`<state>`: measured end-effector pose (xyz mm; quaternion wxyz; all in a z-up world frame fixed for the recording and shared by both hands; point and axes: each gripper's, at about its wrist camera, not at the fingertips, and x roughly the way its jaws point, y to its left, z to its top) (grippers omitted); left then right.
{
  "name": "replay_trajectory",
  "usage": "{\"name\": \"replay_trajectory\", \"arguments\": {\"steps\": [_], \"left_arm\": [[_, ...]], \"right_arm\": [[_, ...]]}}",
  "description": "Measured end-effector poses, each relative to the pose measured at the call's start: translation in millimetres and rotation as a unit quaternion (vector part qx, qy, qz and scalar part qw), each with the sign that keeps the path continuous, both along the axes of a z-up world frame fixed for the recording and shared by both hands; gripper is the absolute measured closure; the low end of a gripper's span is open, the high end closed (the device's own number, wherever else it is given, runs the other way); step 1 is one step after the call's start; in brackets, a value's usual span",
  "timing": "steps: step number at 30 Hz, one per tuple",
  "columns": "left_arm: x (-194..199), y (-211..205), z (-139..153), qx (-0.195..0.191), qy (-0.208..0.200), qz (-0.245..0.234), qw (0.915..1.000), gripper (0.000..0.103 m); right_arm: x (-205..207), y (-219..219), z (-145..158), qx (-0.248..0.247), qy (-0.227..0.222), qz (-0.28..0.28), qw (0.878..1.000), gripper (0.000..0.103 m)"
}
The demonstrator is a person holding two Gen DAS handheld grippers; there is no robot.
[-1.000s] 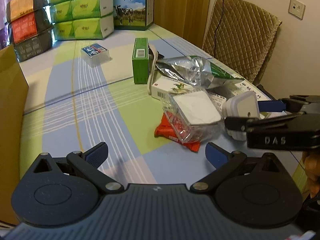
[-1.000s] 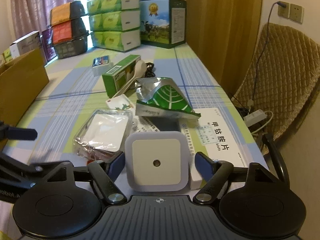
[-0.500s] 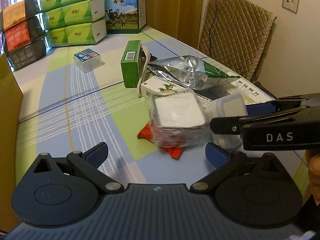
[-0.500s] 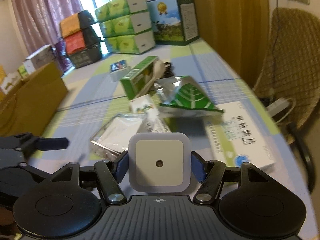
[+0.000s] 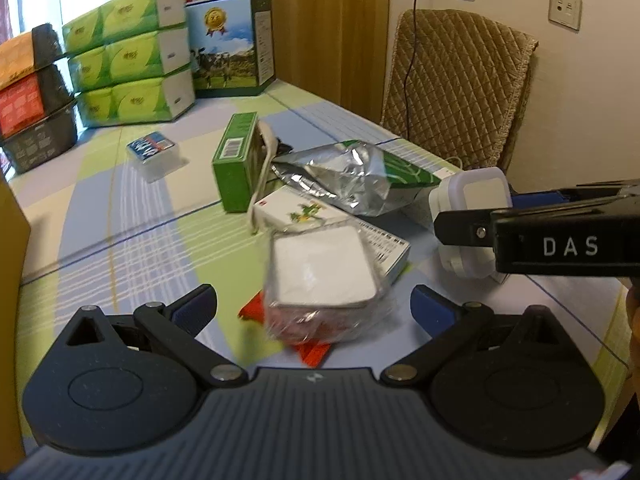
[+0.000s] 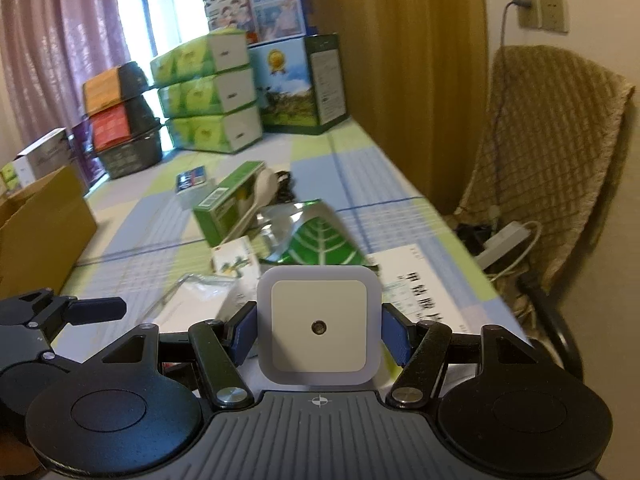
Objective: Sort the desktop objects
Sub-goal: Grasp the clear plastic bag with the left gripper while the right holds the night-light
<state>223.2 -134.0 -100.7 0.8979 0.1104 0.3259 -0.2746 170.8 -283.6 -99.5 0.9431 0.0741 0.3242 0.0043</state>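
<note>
The right gripper clamps a white night light whose plug is hidden, while the left gripper gapes empty over a blurred wrapped packet.

A home room is showing: purple curtains are hanging at the window, a quilted chair cover is draping a chair, and tissue packs are standing stacked on the worktop.

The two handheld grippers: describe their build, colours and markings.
The left gripper and the right gripper are alike: ribbed dark grey body, two round black pivot housings, black linkage arms with silver rivets, blue finger pads. The right one's side carries white letters "DAS".
</note>
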Motion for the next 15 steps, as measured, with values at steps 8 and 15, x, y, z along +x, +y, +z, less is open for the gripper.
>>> {"name": "replay_trajectory", "arguments": {"steps": [8,15], "left_arm": [[12,-11,-13,0.012,0.002,0.002,0.9999,0.021],[6,-11,-12,0.030,-0.020,-0.001,0.9994,0.039]], "right_arm": [[3,1,-3,-0.002,0.006,0.001,1.000,0.041],[4,7,-4,-0.004,0.009,0.011,1.000,0.041]]}}
